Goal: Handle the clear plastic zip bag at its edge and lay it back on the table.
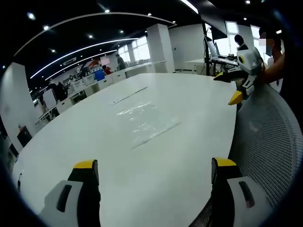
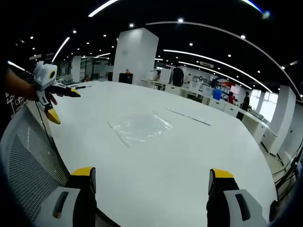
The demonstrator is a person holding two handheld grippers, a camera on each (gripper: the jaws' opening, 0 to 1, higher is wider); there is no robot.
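Two grippers, left gripper point(image 1: 154, 172) and right gripper point(image 2: 151, 179), stand open and empty; the zip bag point(image 2: 140, 127) lies flat on the table point(image 2: 180, 161), well ahead of both fingertips. Either already laid back or not yet grasped.

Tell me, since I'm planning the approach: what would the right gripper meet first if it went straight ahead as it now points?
Probably the bare white table first, then the clear zip bag lying flat just beyond, slightly left of centre. The right gripper is open and empty; depth is hard to judge.
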